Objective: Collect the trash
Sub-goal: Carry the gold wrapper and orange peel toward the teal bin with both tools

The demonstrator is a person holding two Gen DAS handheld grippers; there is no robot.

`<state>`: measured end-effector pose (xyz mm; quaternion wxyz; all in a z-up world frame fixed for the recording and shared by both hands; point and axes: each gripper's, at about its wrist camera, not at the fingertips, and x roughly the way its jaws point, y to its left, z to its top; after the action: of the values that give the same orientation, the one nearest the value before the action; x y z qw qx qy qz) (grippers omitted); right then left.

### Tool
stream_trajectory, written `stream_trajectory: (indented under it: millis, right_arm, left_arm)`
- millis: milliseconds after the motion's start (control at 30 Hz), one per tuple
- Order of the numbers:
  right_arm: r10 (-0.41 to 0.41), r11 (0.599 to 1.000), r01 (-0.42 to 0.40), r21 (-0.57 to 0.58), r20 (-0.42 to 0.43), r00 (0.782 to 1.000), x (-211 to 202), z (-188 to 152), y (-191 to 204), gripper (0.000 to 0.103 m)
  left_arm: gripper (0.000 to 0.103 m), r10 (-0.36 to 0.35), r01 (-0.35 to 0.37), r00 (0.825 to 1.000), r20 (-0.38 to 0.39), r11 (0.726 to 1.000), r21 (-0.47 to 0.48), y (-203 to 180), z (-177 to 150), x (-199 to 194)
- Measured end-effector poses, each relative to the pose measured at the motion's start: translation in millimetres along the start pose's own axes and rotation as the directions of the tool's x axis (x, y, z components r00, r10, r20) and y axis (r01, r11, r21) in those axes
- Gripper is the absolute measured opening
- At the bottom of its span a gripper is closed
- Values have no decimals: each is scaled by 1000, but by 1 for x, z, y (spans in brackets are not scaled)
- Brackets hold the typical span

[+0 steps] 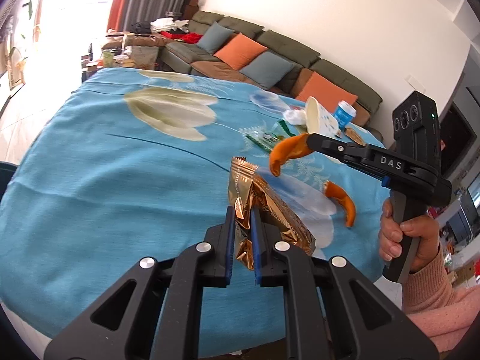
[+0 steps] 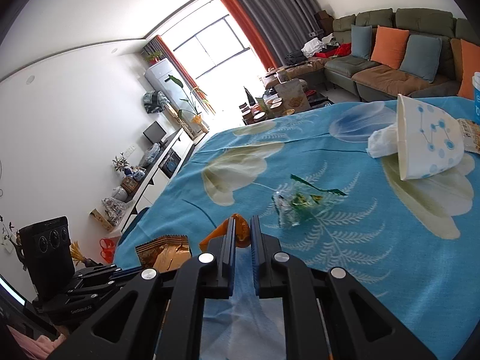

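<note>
Pinching a gold foil wrapper (image 1: 264,210) at lower centre, the left gripper (image 1: 243,240) hovers over the blue tablecloth (image 1: 105,180); the right gripper (image 2: 241,240) clamps orange peel (image 2: 240,231).

Tipped paper cup (image 2: 429,147) on the tablecloth (image 2: 345,255), tissue (image 2: 382,142) just beside, clear wrapper (image 2: 297,202) nearer.

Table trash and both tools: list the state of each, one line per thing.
Left tool: shut on gold wrapper.
Gold wrapper: crumpled, lifted off the cloth.
Right tool: shut on orange peel.
Orange peel: curled, held up.
Second peel: lying on the cloth.
Clear wrapper: crumpled, lying flat.
Paper cup: tipped on its side.
Tissue: wadded, against the cup's mouth.
</note>
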<state>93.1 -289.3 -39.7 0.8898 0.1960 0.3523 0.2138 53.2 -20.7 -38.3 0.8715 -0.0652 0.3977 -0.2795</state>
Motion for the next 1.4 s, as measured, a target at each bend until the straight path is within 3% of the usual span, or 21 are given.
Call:
stream_trajectory:
  millis: [500, 1400]
  right_arm:
    - [77, 996, -78, -38, -27, 997, 25, 4, 37, 8]
    - [169, 978, -178, -108, -93, 981, 63, 7, 103, 8]
  left_arm:
    - [11, 85, -82, 995, 58, 995, -49, 33, -2, -32]
    - [11, 186, -166, 975, 123, 974, -154, 85, -8, -81]
